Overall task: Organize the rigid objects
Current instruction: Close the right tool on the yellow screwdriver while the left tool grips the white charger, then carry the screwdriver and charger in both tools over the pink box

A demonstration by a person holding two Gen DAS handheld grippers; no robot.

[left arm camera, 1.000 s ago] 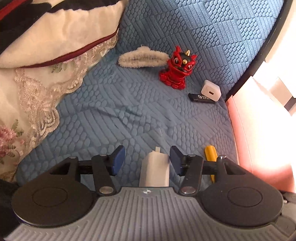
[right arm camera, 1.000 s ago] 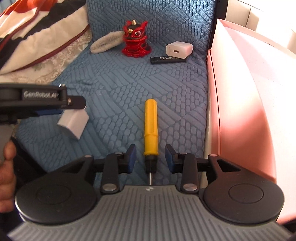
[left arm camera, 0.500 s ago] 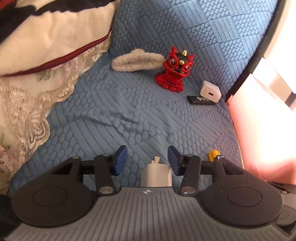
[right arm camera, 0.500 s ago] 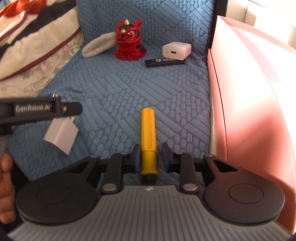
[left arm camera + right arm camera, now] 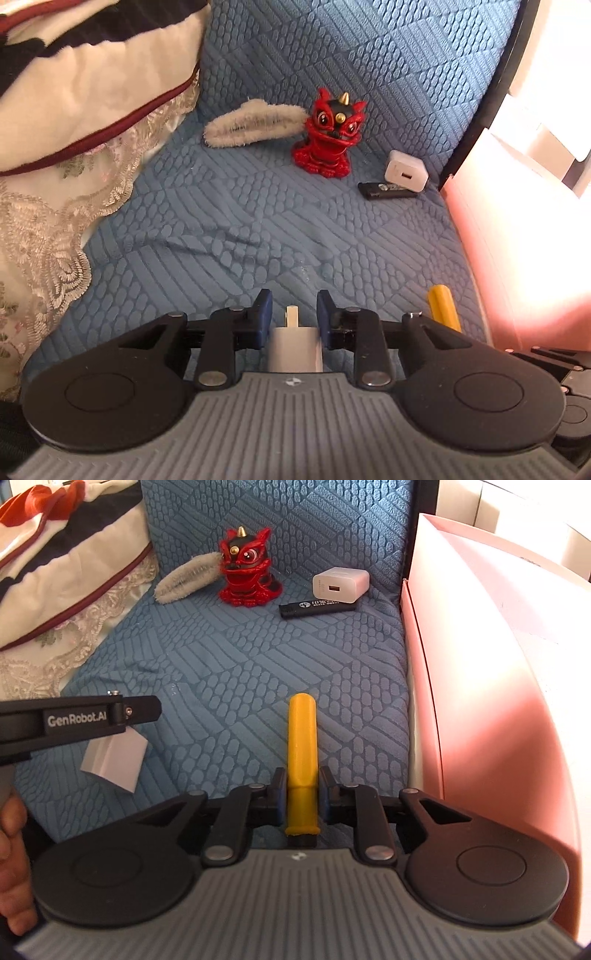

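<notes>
Both sets of my jaws have narrowed since a second ago. Left wrist view: my left gripper [image 5: 294, 314] is clenched on the white plug adapter [image 5: 294, 349], prongs forward, over the blue cushion [image 5: 258, 229]. Right wrist view: my right gripper [image 5: 302, 792] is closing on the yellow screwdriver [image 5: 302, 760], pads at its handle. Red lion figurine [image 5: 246, 568], white charger [image 5: 340, 584], black stick [image 5: 317, 608] and fuzzy clip [image 5: 186, 578] lie unsorted; the pink box [image 5: 480, 686] stands beside. Judgement: early stage.
</notes>
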